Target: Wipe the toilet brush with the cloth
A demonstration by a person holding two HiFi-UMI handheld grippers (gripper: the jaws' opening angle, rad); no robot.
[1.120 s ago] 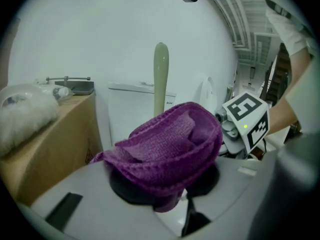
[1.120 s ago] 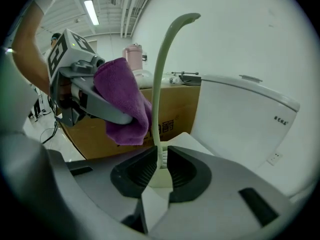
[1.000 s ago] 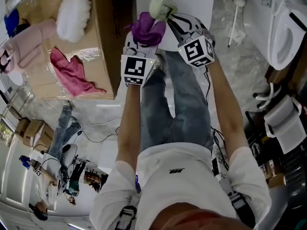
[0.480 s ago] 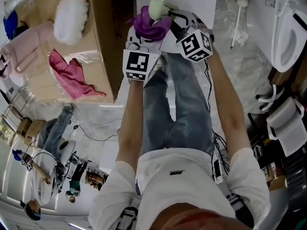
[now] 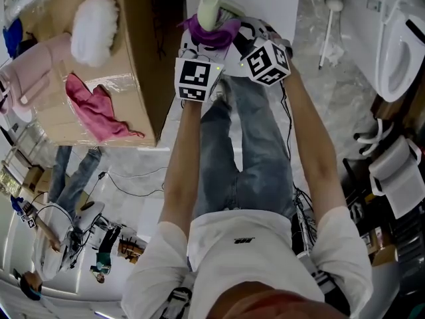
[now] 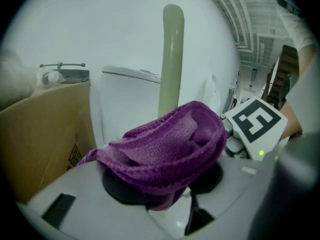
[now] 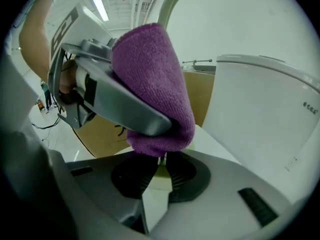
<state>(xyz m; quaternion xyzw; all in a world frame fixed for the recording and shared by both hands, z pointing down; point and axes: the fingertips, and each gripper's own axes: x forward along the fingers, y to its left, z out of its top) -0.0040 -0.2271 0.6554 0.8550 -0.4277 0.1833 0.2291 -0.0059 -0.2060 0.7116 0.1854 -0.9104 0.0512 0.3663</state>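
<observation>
The toilet brush's pale green handle (image 5: 211,4) stands upright above both grippers; in the left gripper view this handle (image 6: 172,59) rises behind the cloth. The purple cloth (image 5: 214,33) is bunched round the handle and drapes loosely over my left gripper (image 5: 204,42). That left gripper (image 6: 165,181) has just been opening: its jaws stand wide apart and the cloth (image 6: 170,144) lies slack across them. My right gripper (image 5: 234,30) sits close beside it. In the right gripper view, the right gripper (image 7: 160,171) is shut on a thin pale green part of the brush, under the cloth (image 7: 155,94).
A cardboard box (image 5: 143,58) at the left holds a white fluffy thing (image 5: 93,28) and a pink rag (image 5: 99,105). A white toilet (image 5: 392,32) stands at the right, with a white stick-like tool (image 5: 329,25) on the floor beside it. A white tank (image 6: 125,99) stands behind the brush.
Both grippers have shifted a little toward the top of the head view. The left jaws have spread, and the cloth now lies flatter and lower round the handle, so more handle shows above it.
</observation>
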